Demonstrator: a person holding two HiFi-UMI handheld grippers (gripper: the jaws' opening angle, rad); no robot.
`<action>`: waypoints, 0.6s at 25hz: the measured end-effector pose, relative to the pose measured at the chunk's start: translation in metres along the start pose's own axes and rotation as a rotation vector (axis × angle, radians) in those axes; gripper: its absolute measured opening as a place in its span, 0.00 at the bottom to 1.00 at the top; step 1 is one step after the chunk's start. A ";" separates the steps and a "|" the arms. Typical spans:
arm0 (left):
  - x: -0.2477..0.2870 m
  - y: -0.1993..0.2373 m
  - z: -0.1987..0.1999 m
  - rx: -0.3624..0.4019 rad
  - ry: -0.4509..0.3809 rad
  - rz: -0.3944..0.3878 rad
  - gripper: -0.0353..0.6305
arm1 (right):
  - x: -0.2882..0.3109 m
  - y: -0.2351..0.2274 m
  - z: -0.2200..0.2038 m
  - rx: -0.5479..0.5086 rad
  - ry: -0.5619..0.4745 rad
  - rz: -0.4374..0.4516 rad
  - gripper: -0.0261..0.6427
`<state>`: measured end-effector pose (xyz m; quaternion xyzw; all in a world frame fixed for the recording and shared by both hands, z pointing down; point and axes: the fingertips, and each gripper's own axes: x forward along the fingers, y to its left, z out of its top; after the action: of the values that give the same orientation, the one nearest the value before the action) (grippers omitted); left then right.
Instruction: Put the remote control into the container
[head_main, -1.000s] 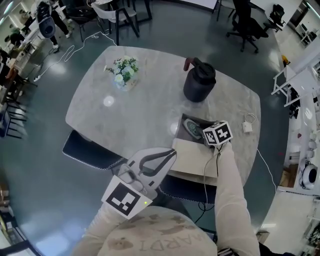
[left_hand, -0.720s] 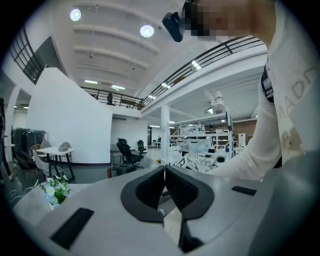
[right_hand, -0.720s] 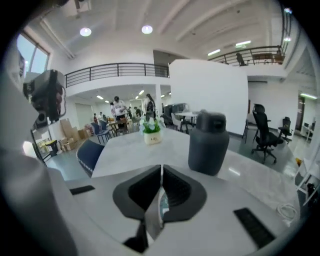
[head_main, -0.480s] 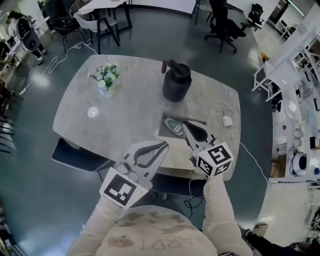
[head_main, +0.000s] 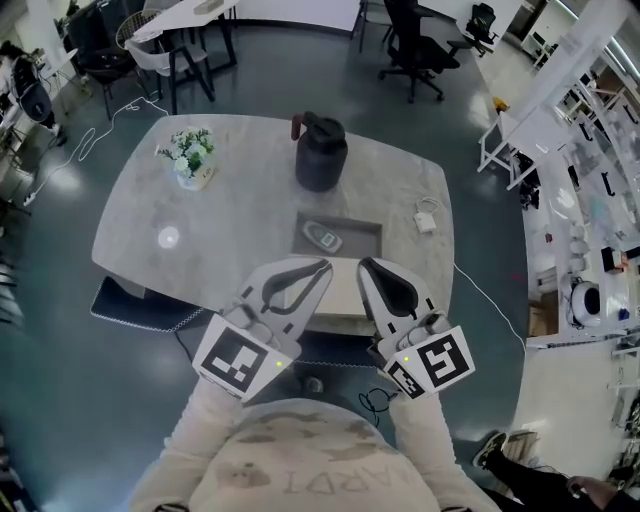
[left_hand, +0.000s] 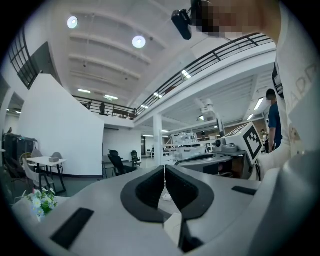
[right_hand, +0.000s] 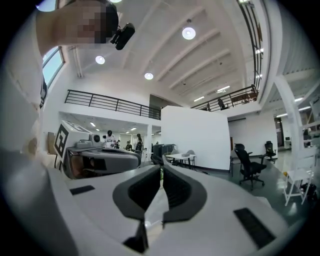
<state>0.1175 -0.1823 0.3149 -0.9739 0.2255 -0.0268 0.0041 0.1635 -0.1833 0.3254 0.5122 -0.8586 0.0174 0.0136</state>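
Your right gripper (head_main: 372, 266) is now up off the container (head_main: 362, 232), beside your left gripper (head_main: 320, 268); both pinched together, empty. Remote (head_main: 322, 237) lies inside it, ahead, on the marble table (head_main: 230, 200).

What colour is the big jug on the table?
The jug is black, its handle reddish-brown; the head view shows it best.

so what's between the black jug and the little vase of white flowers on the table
Nothing. In the head view, the stretch of grey marble tabletop between the black jug and the vase of white flowers is bare.
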 end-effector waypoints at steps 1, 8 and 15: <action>-0.001 -0.004 0.001 -0.001 -0.003 -0.002 0.08 | -0.006 0.002 0.002 0.002 -0.010 -0.008 0.08; -0.005 -0.024 0.011 0.013 -0.014 -0.007 0.08 | -0.031 0.014 0.016 0.018 -0.060 -0.024 0.08; -0.008 -0.040 0.017 0.023 -0.020 -0.018 0.08 | -0.041 0.020 0.023 -0.017 -0.078 -0.035 0.08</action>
<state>0.1285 -0.1433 0.2983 -0.9760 0.2161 -0.0197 0.0171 0.1649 -0.1384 0.3006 0.5274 -0.8494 -0.0101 -0.0151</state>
